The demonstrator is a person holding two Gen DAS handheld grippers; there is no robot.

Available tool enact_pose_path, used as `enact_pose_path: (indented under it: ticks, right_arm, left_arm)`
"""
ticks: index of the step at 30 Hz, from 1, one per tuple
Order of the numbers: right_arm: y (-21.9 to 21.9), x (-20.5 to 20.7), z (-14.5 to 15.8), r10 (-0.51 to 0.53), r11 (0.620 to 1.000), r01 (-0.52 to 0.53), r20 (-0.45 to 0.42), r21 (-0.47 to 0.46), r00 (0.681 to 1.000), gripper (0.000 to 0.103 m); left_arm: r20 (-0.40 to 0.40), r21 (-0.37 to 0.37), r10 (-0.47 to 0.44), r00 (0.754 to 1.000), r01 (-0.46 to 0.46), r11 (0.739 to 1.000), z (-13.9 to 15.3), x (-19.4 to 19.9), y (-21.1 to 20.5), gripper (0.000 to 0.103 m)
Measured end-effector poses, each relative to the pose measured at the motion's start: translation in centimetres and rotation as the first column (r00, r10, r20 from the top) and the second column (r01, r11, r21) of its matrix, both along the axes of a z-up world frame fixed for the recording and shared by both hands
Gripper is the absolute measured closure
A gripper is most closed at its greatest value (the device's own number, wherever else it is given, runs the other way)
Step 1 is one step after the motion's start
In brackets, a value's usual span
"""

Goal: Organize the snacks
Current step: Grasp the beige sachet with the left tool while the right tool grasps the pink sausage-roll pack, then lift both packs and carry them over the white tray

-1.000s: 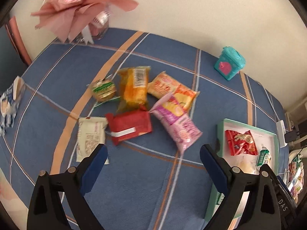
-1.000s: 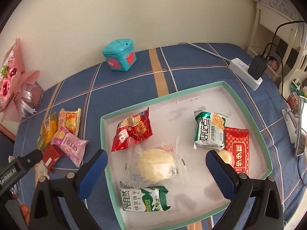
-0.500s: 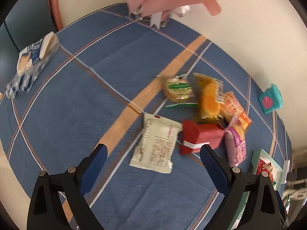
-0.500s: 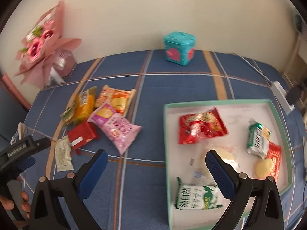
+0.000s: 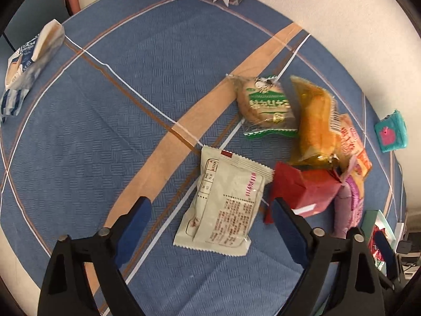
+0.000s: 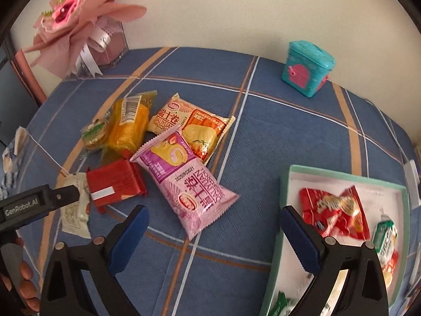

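Several snack packets lie in a cluster on the blue checked cloth. A white packet [image 5: 226, 202] lies between the fingers of my open, empty left gripper [image 5: 210, 231]. Beside it are a red packet [image 5: 305, 187], a yellow cake [image 5: 315, 123] and a green-labelled cookie [image 5: 265, 105]. My right gripper [image 6: 213, 234] is open and empty, just in front of a pink packet [image 6: 189, 181]. An orange packet [image 6: 192, 126] lies behind it. The green-rimmed tray [image 6: 284, 205] at the right holds a red snack bag [image 6: 334, 213] and green packets [image 6: 386, 237].
A pink bouquet in a clear box [image 6: 86, 29] stands at the back left by the wall. A teal box [image 6: 307, 68] stands at the back right. A blue and white pack [image 5: 29, 60] lies at the cloth's left edge. The left gripper's body [image 6: 36, 205] shows in the right wrist view.
My left gripper has moved left and down onto the white packet. My right gripper has swung left from over the tray toward the pink packet. Both stayed open.
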State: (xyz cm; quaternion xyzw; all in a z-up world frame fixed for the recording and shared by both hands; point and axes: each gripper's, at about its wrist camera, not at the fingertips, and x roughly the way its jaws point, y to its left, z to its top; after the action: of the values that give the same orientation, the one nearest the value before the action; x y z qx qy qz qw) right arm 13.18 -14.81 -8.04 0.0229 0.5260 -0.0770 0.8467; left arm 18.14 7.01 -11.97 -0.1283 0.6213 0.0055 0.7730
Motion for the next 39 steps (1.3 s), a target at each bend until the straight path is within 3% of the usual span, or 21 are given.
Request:
enact_pose_path:
  ticks: [8,15,20,29,39]
  right_arm:
    - [0.7,2.1,-2.1,0.031,0.999,-0.032,-0.040,-0.028,0.999,0.015]
    - [0.7,2.0,-2.5,0.015,1.000,-0.014,-0.043,0.007,0.999,0.033]
    - [0.2,0.8,-2.4,-0.020,0.998,0.022,-0.046,0.051,0.999,0.037]
    - [-0.5,-1.8,-2.2,-0.075,0.989,0.083,-0.067,0.123,0.995,0.038]
    - [-2.0,-5.5,-1.3,-0.133,0.969,0.146,-0.078,0.202,0.988,0.040]
  left_arm:
    - [-0.005,0.054,-0.028,1.000,0.029,0.998,-1.3,1.3,-1.1,0.013]
    - [0.012,0.100,-0.062,0.998,0.060,0.993,-1.1,2.0,-2.6,0.039]
    - [0.018,0.102,-0.069,0.997,0.067,0.992,-0.8,1.6,-3.1,0.047]
    - [0.026,0.120,-0.081,0.996,0.078,0.990,-0.5,0.7,-4.7,0.050]
    - [0.070,0.082,-0.067,0.995,0.061,0.995,1.8,-1.3,-4.6,0.050]
